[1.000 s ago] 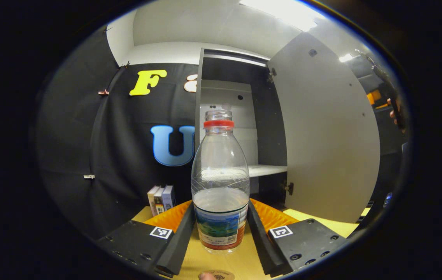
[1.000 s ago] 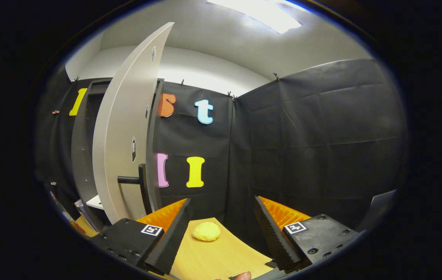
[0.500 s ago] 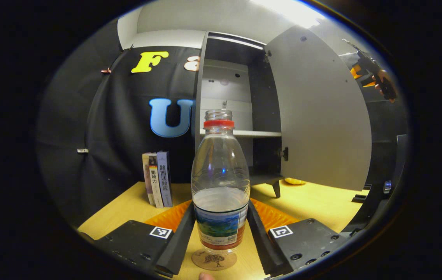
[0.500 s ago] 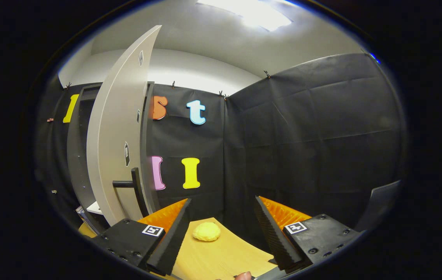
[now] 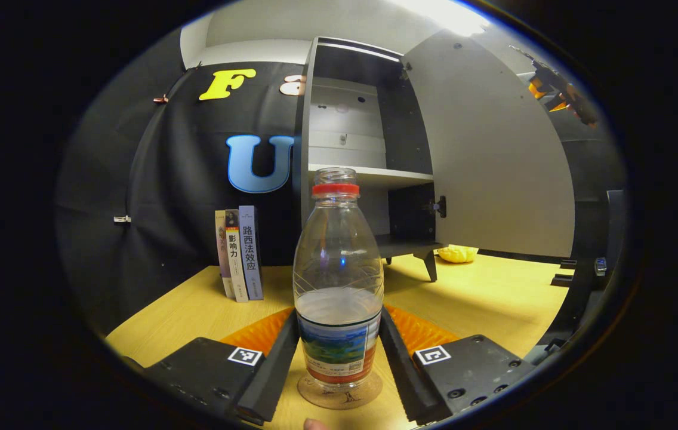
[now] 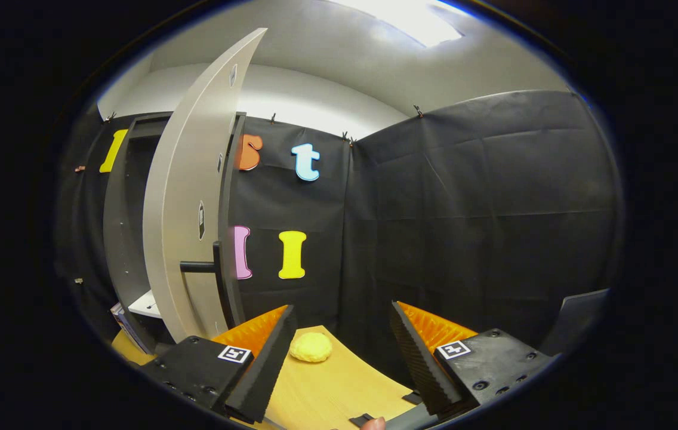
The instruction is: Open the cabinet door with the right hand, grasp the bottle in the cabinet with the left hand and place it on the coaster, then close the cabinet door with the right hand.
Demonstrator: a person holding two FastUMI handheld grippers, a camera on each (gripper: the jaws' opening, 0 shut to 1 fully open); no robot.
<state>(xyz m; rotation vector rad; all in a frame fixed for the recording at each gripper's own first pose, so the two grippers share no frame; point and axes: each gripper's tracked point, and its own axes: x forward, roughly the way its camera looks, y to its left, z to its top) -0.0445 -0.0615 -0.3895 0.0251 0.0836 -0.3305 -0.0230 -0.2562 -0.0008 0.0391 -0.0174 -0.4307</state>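
On the counter (image 5: 196, 310), far left in the left gripper view, three books (image 5: 239, 254) are stood upright against the booth wall. At centre, the bottle (image 5: 339, 280) is pinched between the jaws of the left gripper (image 5: 339, 364), upright, its base on the coaster (image 5: 340, 391). Behind it the cabinet (image 5: 351, 149) is seen with its cabinet door (image 5: 488, 155) swung open to the right. In the right gripper view, the right gripper (image 6: 339, 358) has its jaws spread, nothing between them; a yellow lump (image 6: 311, 347) lies beyond.
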